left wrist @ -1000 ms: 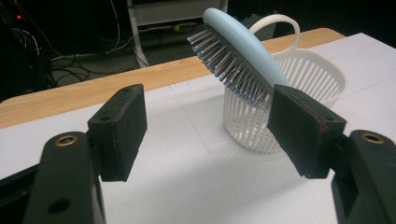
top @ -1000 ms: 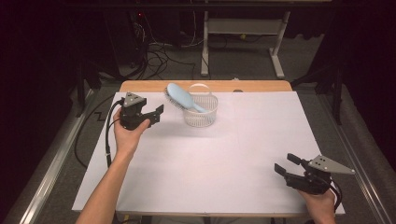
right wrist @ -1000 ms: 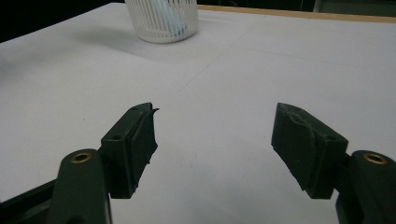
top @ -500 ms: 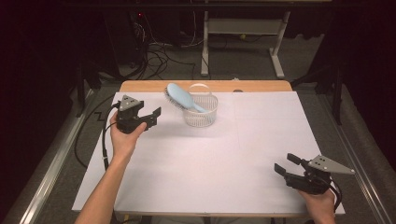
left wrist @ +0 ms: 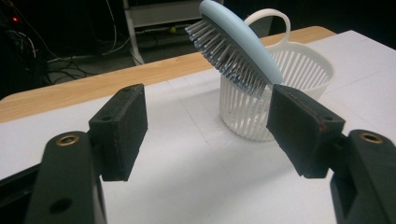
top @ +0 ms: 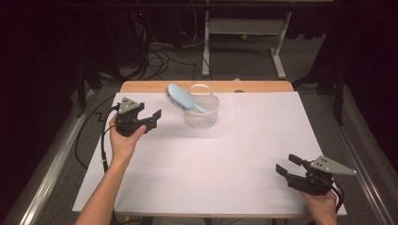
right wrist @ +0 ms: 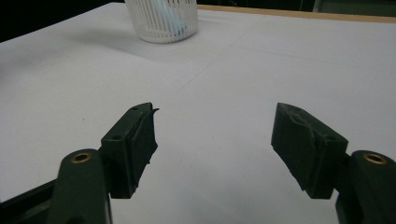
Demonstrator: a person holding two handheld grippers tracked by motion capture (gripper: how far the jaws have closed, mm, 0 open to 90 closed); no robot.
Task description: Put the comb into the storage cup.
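Gaping empty, left gripper (top: 151, 120) beside hairbrush (top: 184, 97)

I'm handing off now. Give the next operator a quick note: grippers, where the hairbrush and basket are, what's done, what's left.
Left gripper: open, empty, just left of the basket.
Right gripper: open, empty, at the table's near right corner.
Hairbrush: handle down in the white basket, head leaning out over the left rim, bristles down.
Done: brush is in the basket, released.
Left: probably only pulling the left gripper back.
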